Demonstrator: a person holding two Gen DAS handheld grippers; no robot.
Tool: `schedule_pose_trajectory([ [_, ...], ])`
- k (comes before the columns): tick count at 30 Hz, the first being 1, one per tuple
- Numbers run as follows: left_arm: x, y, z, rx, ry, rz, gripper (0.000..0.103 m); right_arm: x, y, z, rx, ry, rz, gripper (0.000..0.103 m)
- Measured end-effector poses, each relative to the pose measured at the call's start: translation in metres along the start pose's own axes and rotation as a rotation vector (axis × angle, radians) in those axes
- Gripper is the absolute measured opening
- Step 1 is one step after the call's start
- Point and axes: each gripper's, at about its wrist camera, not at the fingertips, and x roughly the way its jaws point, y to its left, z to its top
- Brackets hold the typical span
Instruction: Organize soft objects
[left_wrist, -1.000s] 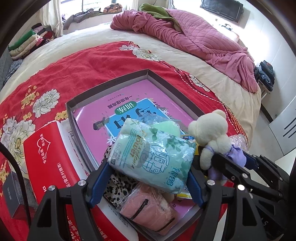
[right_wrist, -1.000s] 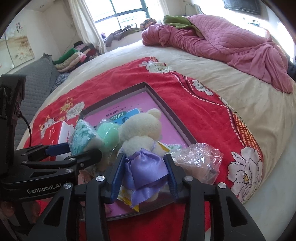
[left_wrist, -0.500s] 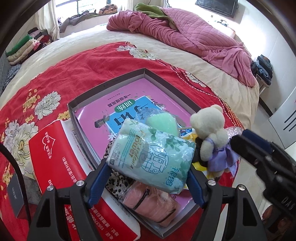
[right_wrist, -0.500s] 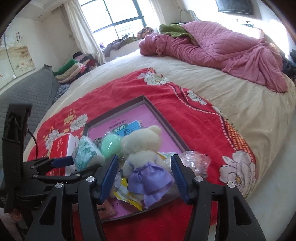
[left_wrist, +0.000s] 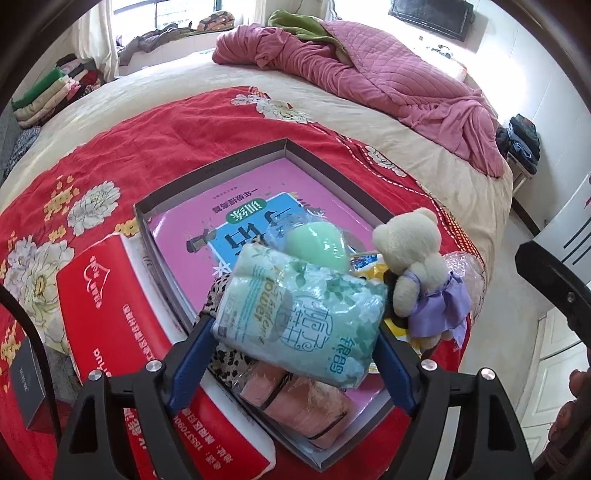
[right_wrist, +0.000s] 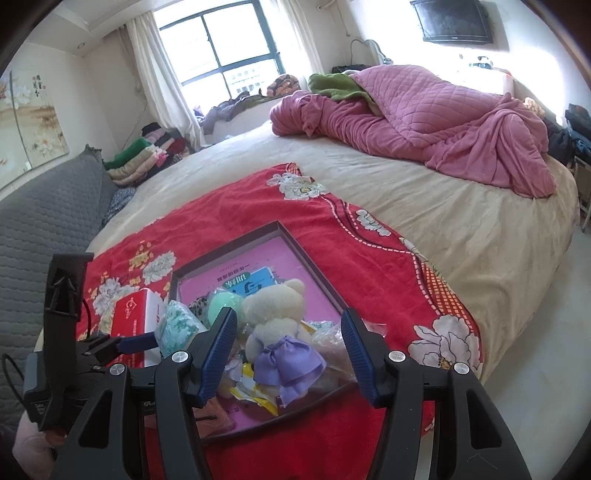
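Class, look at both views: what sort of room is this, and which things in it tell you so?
Most likely a home bedroom. A large bed fills the room, a rumpled pink quilt lies at its far end, and folded clothes are stacked beside the curtained window.

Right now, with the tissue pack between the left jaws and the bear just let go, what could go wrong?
1. The tissue pack sits between the left hand-held gripper pads; its jaws have just been opening, so it may drop onto the pink pouch and leopard cloth.
2. The teddy bear, freed by the right hand-held gripper, stands at the tray's crowded edge and could topple out.
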Motion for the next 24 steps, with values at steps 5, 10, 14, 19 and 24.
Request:
schedule_pose_trajectory([
  [5, -0.003, -0.013, 0.004, 0.031, -0.012, -0.024, 0.086, -0.005, -0.001, 0.003, 0.002, -0.015, -0.002, 0.06],
  [10, -0.016, -0.011, 0.007, 0.015, -0.062, -0.03, 0.086, -0.012, -0.004, 0.006, 0.006, -0.032, -0.004, 0.06],
  [14, -0.032, -0.004, 0.01, -0.009, -0.095, -0.038, 0.086, -0.017, -0.001, 0.005, 0.0, -0.034, -0.009, 0.06],
  [19, -0.055, 0.001, 0.001, -0.02, -0.124, -0.024, 0.086, -0.027, 0.009, 0.0, -0.035, -0.034, -0.023, 0.076],
  [24, -0.075, 0.005, -0.015, -0.033, -0.136, -0.008, 0.086, -0.038, 0.022, -0.014, -0.058, -0.028, -0.018, 0.076],
])
